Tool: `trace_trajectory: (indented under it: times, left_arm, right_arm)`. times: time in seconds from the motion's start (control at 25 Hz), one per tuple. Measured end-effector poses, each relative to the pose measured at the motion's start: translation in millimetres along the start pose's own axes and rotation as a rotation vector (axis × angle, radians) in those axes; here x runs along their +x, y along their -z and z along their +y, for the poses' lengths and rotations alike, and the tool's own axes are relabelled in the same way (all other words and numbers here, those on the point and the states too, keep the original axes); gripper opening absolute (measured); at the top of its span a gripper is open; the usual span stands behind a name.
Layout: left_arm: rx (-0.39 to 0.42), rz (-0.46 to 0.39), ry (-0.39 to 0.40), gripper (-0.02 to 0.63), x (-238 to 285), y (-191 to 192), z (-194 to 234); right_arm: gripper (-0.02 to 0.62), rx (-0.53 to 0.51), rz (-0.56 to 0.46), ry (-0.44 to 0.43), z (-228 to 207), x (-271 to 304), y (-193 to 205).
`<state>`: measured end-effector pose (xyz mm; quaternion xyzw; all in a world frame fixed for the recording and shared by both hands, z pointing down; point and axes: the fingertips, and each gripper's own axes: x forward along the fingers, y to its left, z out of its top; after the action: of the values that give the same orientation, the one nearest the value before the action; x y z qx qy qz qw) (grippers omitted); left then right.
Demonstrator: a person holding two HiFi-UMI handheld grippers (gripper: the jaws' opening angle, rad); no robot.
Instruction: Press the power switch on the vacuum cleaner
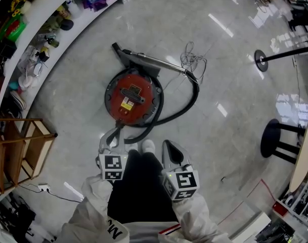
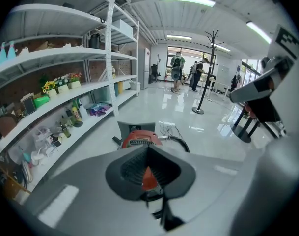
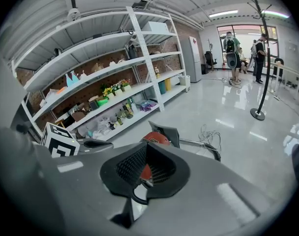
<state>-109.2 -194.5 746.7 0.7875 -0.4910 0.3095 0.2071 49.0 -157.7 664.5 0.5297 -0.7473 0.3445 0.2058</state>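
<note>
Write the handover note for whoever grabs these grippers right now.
Left tongs: shut, empty, held in the air near the body.
Right tongs: shut, empty, beside the left.
Vacuum cleaner: red canister on the floor straight ahead, hose looping round its right side, cord loose beyond it.
Done: nothing; neither gripper touches the vacuum.
Left: find the power switch on the canister top (I cannot pick it out), lower one gripper and press it.
</note>
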Motion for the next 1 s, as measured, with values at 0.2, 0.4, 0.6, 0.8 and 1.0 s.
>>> trace_trajectory:
  times: [0.2, 0.4, 0.6, 0.8, 1.0]
  left_arm:
    - [0.001, 0.009, -0.003, 0.0, 10.6, 5.4, 2.3]
    - [0.008, 0.029, -0.01, 0.0, 24.4, 14.8, 7.5]
    - [0.015, 0.056, -0.026, 0.0, 47.3, 27.1, 16.5]
    - [0.028, 0.091, -0.021, 0.0, 71.7, 46.6, 20.4]
    - [0.028, 0.125, -0.032, 0.0, 94.8, 61.4, 30.8]
  right_arm:
    - [0.0, 0.001, 0.002, -0.002, 1.0, 0.3, 1.0]
    - [0.0, 0.004, 0.01, 0.002, 0.6, -0.7, 3.4]
    - [0.0, 0.001, 0.026, 0.008, -1.8, -1.9, 6.7]
    - [0.0, 0.006, 0.048, 0.014, -2.3, -4.7, 12.2]
    - [0.0, -0.007, 0.061, 0.018, -0.8, -6.7, 15.0]
